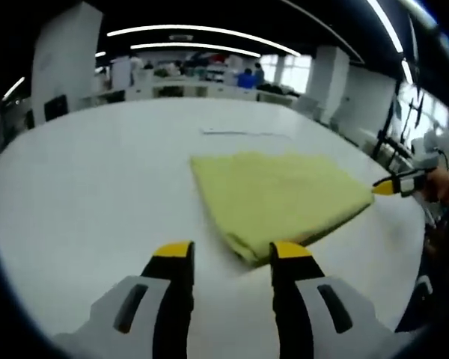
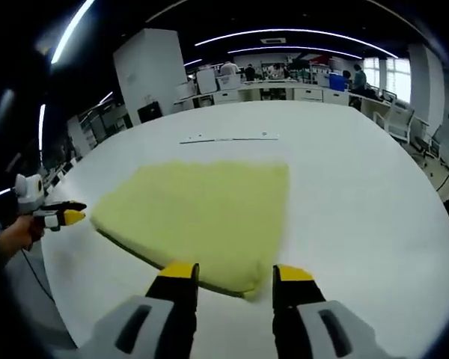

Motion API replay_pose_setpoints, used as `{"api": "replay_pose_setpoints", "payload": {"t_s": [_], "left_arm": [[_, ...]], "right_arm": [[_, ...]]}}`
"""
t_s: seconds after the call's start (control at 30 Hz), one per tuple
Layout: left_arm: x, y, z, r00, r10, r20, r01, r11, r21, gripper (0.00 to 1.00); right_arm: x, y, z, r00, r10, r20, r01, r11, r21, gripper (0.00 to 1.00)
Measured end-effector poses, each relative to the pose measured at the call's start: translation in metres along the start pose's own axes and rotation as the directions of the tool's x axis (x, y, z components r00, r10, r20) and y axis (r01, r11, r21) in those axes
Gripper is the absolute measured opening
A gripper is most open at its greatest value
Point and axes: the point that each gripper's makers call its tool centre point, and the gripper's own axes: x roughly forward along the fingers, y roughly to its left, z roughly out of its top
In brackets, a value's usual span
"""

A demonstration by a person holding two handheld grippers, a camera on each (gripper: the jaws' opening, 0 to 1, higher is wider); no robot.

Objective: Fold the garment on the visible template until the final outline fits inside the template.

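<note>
A folded yellow-green garment (image 1: pixel 280 194) lies flat on the white table (image 1: pixel 97 187). My left gripper (image 1: pixel 232 253) stands open just short of the garment's near corner, nothing between its fingers. In the left gripper view the right gripper (image 1: pixel 393 185), held by a hand (image 1: pixel 440 183), sits at the garment's far right corner. In the right gripper view the garment (image 2: pixel 202 213) spreads ahead, and its near corner lies just ahead of the right gripper (image 2: pixel 236 273), in line with the gap between the open fingers. The left gripper (image 2: pixel 63 217) shows at the garment's left corner.
A thin dark line (image 2: pixel 228 139) marks the table (image 2: pixel 359 194) beyond the garment, also seen as a thin line (image 1: pixel 239 133) in the left gripper view. Office desks (image 2: pixel 284 90), chairs (image 2: pixel 400 120) and a white pillar (image 2: pixel 153 71) stand past the table's far edge.
</note>
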Motion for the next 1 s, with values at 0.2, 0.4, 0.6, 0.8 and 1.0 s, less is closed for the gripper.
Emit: {"api": "replay_pose_setpoints", "payload": {"t_s": [0.2,0.4,0.6,0.8,1.0], "left_arm": [[0.002,-0.007,-0.008,1.000,-0.007,-0.007,0.006,0.998,-0.061,0.28],[0.004,-0.013,-0.012,1.000,-0.019,-0.006,0.018,0.995,-0.099,0.17],[0.008,-0.018,-0.017,1.000,-0.026,-0.015,0.024,0.991,-0.133,0.10],[0.009,-0.012,-0.024,0.999,0.000,-0.036,-0.005,0.991,-0.132,0.06],[0.007,-0.013,-0.019,1.000,-0.009,-0.003,0.008,0.988,-0.151,0.05]], "right_arm": [[-0.001,-0.003,-0.013,1.000,-0.023,-0.011,0.024,0.999,0.030,0.25],[-0.002,-0.005,-0.017,0.999,-0.036,-0.001,0.036,0.998,0.054,0.14],[0.002,-0.009,-0.020,0.998,-0.056,0.003,0.055,0.995,0.085,0.06],[0.004,-0.012,-0.024,0.998,-0.065,0.002,0.065,0.993,0.097,0.02],[0.006,-0.012,-0.025,0.998,-0.062,0.014,0.060,0.989,0.135,0.01]]}}
